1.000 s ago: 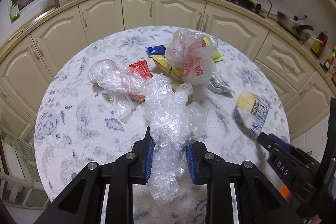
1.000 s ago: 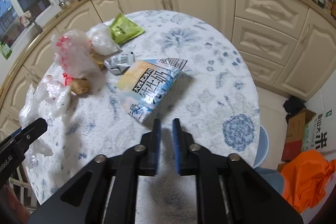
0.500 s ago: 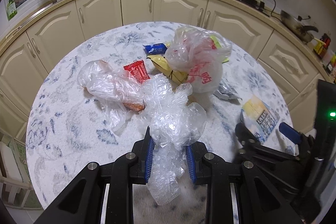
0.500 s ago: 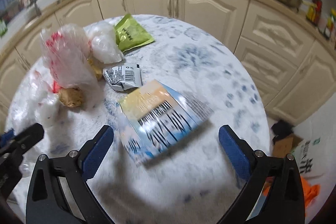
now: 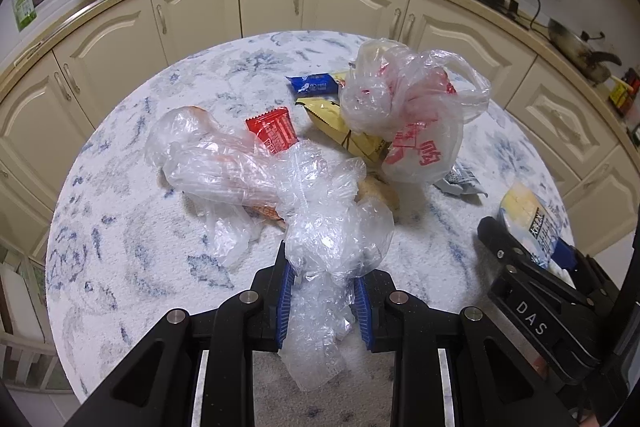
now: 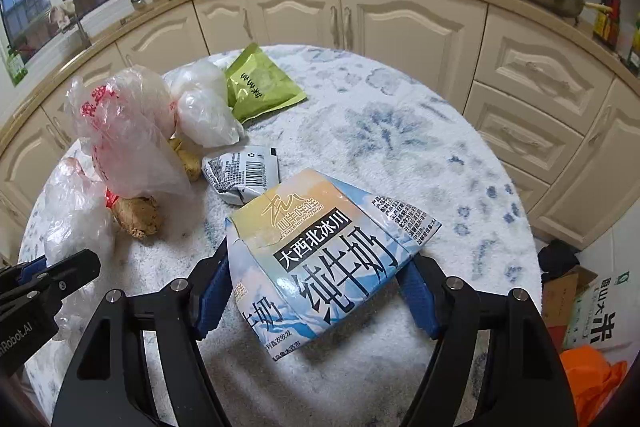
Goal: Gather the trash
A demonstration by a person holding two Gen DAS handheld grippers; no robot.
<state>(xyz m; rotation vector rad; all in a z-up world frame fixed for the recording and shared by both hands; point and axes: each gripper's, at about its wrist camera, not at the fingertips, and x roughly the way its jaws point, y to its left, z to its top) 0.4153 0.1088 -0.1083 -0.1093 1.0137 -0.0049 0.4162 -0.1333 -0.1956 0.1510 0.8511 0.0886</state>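
With our left gripper (image 5: 323,301) pinching the clear bag (image 5: 328,227) and our right gripper (image 6: 316,297) closing astride the flattened carton (image 6: 320,251), we judged its slick faces might buckle and slip free.

A round table (image 6: 400,131) in a white cloth with blue flowers carries a milk carton (image 6: 320,247), green packet (image 6: 260,87), silver wrapper (image 6: 240,171), red wrapper (image 5: 276,131), blue wrapper (image 5: 312,85), ginger (image 6: 138,215) and plastic bags (image 5: 224,163).
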